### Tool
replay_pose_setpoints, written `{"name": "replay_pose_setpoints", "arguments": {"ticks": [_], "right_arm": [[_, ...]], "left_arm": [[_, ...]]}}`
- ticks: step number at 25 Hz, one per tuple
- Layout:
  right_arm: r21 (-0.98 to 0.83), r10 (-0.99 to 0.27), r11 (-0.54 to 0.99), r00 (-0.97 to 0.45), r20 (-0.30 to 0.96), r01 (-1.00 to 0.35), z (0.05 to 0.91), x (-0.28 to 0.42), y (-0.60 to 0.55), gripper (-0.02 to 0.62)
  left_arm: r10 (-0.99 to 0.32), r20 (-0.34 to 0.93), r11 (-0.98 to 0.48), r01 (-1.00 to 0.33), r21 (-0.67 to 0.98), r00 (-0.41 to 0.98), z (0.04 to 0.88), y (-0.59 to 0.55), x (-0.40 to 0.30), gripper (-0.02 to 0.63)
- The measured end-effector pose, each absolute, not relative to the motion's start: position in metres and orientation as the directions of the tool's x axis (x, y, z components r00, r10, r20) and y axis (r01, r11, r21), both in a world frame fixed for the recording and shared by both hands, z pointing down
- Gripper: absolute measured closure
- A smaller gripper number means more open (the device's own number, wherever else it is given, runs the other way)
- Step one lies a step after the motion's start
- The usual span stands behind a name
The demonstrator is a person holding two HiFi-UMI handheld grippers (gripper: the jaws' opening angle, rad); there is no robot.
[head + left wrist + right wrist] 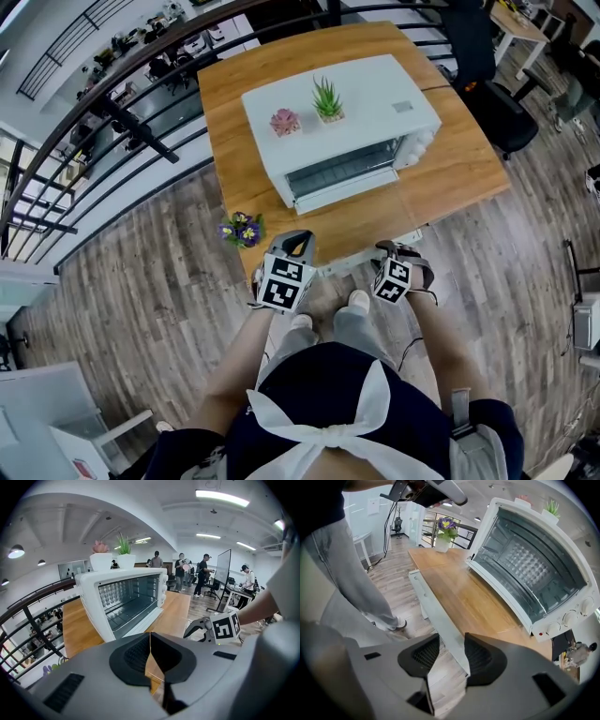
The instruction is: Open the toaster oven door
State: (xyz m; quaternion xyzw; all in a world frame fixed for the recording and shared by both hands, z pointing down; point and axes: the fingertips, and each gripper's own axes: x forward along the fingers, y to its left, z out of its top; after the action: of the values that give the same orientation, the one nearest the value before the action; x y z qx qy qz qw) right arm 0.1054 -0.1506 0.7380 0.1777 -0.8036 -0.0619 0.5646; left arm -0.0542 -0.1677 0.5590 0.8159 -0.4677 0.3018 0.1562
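A white toaster oven [375, 103] sits on a wooden worktop [244, 169], its glass front turned toward the person. Two small potted plants stand on its top: a pink one [284, 121] and, just beside it, a spiky green one [327, 98]. A pot of purple flowers [242, 230] stands at the worktop's near left corner. The left gripper [298, 246] and right gripper [392, 249] (each with its marker cube) hang near the worktop's front edge, above the plank floor [141, 281] and the person's shoes [359, 300]. A dark railing [94, 103] runs along the left.
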Motion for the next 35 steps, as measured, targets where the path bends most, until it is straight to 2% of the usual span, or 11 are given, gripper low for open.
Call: {"name": "replay_pose_setpoints", "arguments": {"ticks": [16,24,35], "right_arm": [[0.277,-0.343,0.928,-0.284,0.895,-0.247,0.752,0.105,-0.153,0.402],[0.201,-0.332,0.899,-0.305,0.893,-0.388,0.747,0.101,-0.143,0.385],[0.134,-0.442,0.777,-0.381,0.812,-0.616,0.703,0.098,-0.14,0.39]], "left_arm": [[-0.65,0.661,-0.489,-0.872,0.012,0.374,0.572,-0.164,-0.065,0.581],[-0.634,0.664,-0.51,-0.86,0.026,0.396,0.579,-0.158,-0.062,0.581],[-0.646,0.626,-0.528,-0.848,0.047,0.437,0.568,-0.16,-0.06,0.581]]}}
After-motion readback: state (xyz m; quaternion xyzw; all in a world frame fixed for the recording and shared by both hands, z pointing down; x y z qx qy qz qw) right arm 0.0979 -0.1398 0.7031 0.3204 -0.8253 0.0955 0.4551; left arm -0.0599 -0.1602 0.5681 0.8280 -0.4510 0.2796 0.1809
